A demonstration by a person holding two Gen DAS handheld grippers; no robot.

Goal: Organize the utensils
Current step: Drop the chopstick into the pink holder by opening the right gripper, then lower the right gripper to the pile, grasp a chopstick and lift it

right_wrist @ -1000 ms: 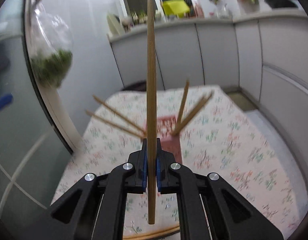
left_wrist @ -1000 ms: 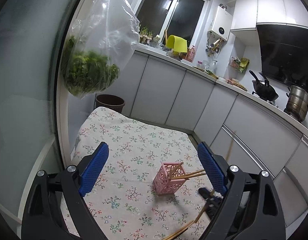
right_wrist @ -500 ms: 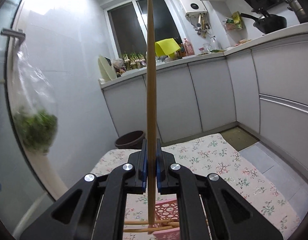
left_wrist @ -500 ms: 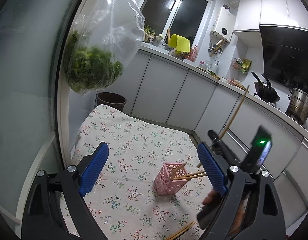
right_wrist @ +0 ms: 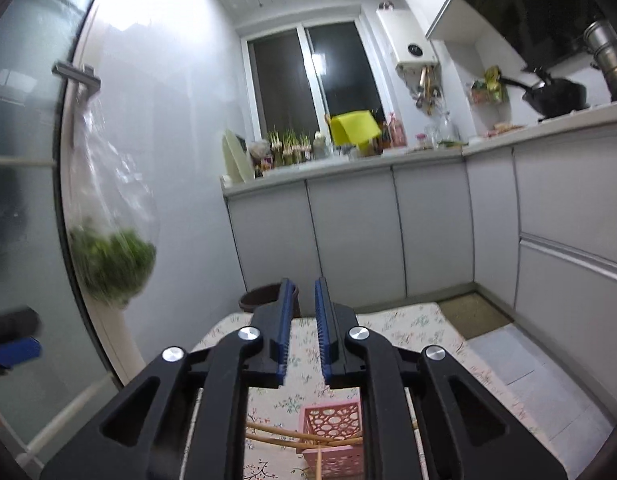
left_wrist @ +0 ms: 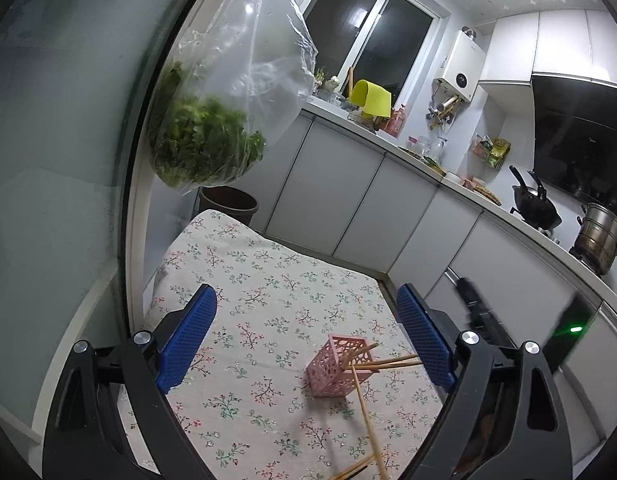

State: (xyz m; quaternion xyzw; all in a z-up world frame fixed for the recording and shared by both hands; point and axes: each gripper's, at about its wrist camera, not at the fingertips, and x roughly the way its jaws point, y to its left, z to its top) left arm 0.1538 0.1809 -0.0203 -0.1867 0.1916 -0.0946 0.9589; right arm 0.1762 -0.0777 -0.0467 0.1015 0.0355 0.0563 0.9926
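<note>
Right gripper (right_wrist: 304,328) is pointing level toward the cabinets (right_wrist: 348,232), high over the table (right_wrist: 420,328). Its jaws are opening, a narrow gap showing between the blue pads (right_wrist: 285,320), nothing between them. Right below it the pink holder (right_wrist: 334,436) is standing on the floral cloth, partly hidden by the gripper body. Chopsticks (right_wrist: 284,434) are poking out of the holder toward the left, one more running down to the frame bottom.

Left gripper (left_wrist: 306,340) is hanging over the table (left_wrist: 248,264), tilted slightly down, jaws wide apart and empty. In its view the holder (left_wrist: 336,366) is sitting near the table's right side, between the two blue pads (left_wrist: 186,336) but well below them, no contact. Several chopsticks (left_wrist: 382,362) are sticking out of the holder to the right. One long chopstick (left_wrist: 366,416) is slanting out of the holder down toward the near edge. A few more chopsticks (left_wrist: 354,468) are lying loose on the cloth at the bottom edge. The right gripper's dark, blurred body (left_wrist: 478,312) is showing at the right, with a green light.

Bag of greens (left_wrist: 206,144) is hanging at the left by the glass door. Brown bin (left_wrist: 228,204) is standing behind the table. Wok (left_wrist: 534,208) and steel pot (left_wrist: 598,240) are sitting on the counter at right.
</note>
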